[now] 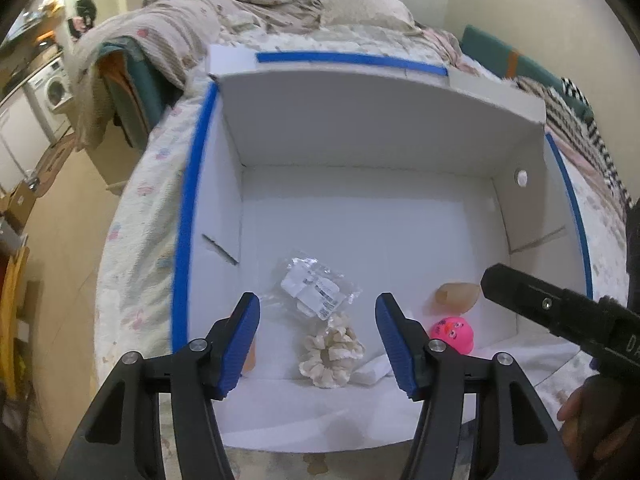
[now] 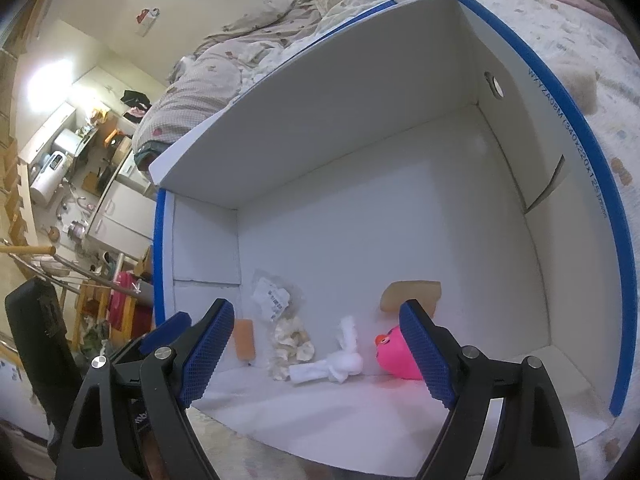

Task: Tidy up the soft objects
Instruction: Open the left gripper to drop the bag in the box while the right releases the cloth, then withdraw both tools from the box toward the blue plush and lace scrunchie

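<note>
A white cardboard box [image 1: 360, 128] with blue tape on its rims lies open on a bed. Inside, near its front wall, lie a cream scrunchie [image 1: 332, 354], a clear plastic packet [image 1: 314, 286], a pink toy with a face [image 1: 454, 332], a tan sponge [image 1: 458, 294], a knotted white cloth [image 2: 334, 366] and an orange pad [image 2: 245, 338]. My left gripper [image 1: 318, 344] is open and empty above the scrunchie. My right gripper [image 2: 316, 352] is open and empty above the white cloth, with the pink toy [image 2: 394, 356] by its right finger.
The box sits on a patterned bedspread [image 1: 136, 240] with rumpled bedding [image 1: 240, 4] behind it. The bed edge drops to the floor on the left, where a washing machine [image 1: 54, 90] and kitchen clutter stand. The right gripper's body [image 1: 560, 312] shows at the right of the left wrist view.
</note>
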`<act>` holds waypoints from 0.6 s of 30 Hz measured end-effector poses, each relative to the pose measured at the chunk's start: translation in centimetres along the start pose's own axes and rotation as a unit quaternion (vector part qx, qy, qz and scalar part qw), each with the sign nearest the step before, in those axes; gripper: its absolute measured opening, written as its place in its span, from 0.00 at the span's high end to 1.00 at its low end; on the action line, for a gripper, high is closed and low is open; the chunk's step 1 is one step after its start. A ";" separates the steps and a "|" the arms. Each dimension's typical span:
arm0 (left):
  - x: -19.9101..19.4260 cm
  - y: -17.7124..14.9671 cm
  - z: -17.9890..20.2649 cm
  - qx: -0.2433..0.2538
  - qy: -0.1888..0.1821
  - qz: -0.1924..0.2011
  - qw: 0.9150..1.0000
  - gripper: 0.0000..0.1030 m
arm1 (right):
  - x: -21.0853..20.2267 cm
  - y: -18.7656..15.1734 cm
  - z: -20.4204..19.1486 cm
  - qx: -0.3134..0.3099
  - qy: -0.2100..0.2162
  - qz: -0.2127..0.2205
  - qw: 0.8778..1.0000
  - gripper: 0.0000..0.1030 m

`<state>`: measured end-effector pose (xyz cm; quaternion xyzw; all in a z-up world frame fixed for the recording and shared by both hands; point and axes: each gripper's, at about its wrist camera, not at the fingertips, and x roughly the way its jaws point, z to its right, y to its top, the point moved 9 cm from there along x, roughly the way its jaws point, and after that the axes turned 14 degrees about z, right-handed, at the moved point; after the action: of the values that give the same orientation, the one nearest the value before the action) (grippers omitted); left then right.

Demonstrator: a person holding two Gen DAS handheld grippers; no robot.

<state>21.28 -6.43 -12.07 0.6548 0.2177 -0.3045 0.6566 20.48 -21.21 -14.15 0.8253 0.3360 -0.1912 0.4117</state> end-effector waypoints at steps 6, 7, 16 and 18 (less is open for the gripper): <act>-2.3 0.3 -0.1 -0.004 -0.002 0.023 1.000 0.45 | -0.6 -0.5 -0.5 -0.014 -0.005 0.008 1.000 0.13; -2.8 0.4 -0.2 0.000 -0.002 0.030 1.000 0.45 | -0.9 -0.5 -0.6 -0.019 -0.006 0.009 1.000 0.13; -6.1 -0.4 -1.9 0.015 0.031 0.056 0.998 0.33 | -4.3 -2.0 -1.2 -0.063 -0.018 0.016 0.998 0.13; -6.4 -0.8 -1.9 0.016 0.030 0.052 0.998 0.33 | -4.9 -2.3 -1.3 -0.070 -0.021 0.018 0.997 0.13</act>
<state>16.34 -3.80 -8.39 0.6845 0.1984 -0.2536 0.6540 15.51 -21.13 -11.75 0.7962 0.3248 -0.1777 0.4785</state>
